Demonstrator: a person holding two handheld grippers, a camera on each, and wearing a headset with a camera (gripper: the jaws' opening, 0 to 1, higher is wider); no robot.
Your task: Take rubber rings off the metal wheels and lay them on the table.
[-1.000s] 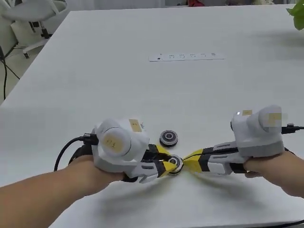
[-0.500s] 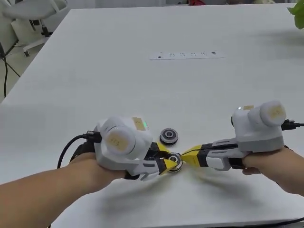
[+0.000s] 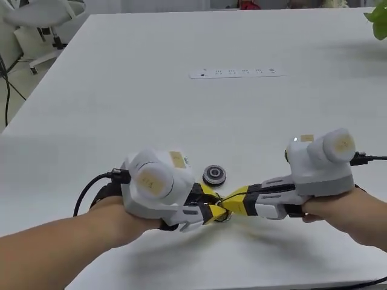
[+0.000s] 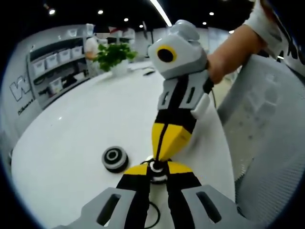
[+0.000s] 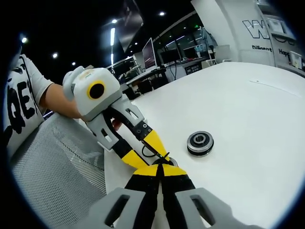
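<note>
While the head view hides it, my left gripper view shows the metal wheel (image 4: 157, 169) pinched in my left gripper (image 4: 157, 165), flat on the table (image 4: 71, 133), bore upward, my right gripper (image 5: 162, 165) pressed together at its rim.

On the table (image 3: 181, 115), close to its near edge, the left gripper (image 3: 213, 211) comes in from the left and the right gripper (image 3: 230, 204) from the right. Their tips meet at one metal wheel (image 4: 157, 168), which sits between the left gripper's closed jaws. A second wheel (image 3: 214, 174) lies flat just behind that meeting point, apart from both grippers; well behind it lies a power strip (image 3: 237, 72), with a plant (image 3: 378, 18) at the far right corner and a chair (image 3: 42, 12) beyond the far left edge.
</note>
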